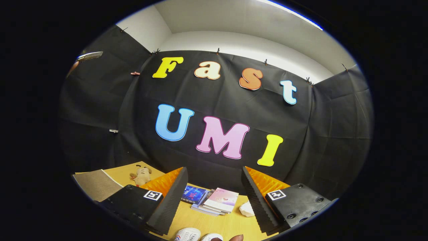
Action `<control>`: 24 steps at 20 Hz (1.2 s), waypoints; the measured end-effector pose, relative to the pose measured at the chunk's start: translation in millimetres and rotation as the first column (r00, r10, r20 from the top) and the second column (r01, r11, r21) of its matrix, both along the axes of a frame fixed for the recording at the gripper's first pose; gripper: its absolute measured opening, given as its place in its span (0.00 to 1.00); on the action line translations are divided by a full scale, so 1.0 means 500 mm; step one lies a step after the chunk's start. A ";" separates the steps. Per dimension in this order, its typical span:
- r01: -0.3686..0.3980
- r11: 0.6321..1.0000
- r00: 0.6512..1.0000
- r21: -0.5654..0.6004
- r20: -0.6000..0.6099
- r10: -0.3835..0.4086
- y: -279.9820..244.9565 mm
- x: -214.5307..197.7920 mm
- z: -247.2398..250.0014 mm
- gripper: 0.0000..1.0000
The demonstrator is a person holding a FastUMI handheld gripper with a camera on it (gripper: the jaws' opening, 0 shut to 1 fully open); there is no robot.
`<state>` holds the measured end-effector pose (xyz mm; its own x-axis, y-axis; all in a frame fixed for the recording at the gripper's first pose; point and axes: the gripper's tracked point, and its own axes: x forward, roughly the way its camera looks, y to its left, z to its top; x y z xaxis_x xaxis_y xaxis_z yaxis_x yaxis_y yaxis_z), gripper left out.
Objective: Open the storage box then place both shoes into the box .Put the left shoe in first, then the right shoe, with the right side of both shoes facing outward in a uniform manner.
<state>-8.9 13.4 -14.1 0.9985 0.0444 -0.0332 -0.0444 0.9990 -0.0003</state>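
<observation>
My gripper [214,197] is held high and tilted up toward the booth's back wall, fingers wide apart with nothing between them. Below the gap, close under the fingers, the toes of two white shoes [188,234] [212,237] peek in on the wooden table [200,219]; the left-hand one has red and blue stripes. A fingertip of a person [236,237] shows beside the right-hand shoe.
Beyond the fingers lies a stack of books [214,201] by the wall. A small plush toy [142,175] sits to the far left, next to a grey-brown flat panel [97,184]. A white crumpled object [246,209] rests by the right finger.
</observation>
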 end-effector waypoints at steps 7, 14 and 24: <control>0.001 1.000 1.000 -0.008 0.004 -0.001 0.002 -0.004 0.005 0.97; -0.002 1.000 1.000 -0.014 0.000 0.002 0.011 -0.006 -0.003 0.97; -0.020 0.999 1.000 -0.028 0.007 0.020 0.031 0.002 0.000 0.97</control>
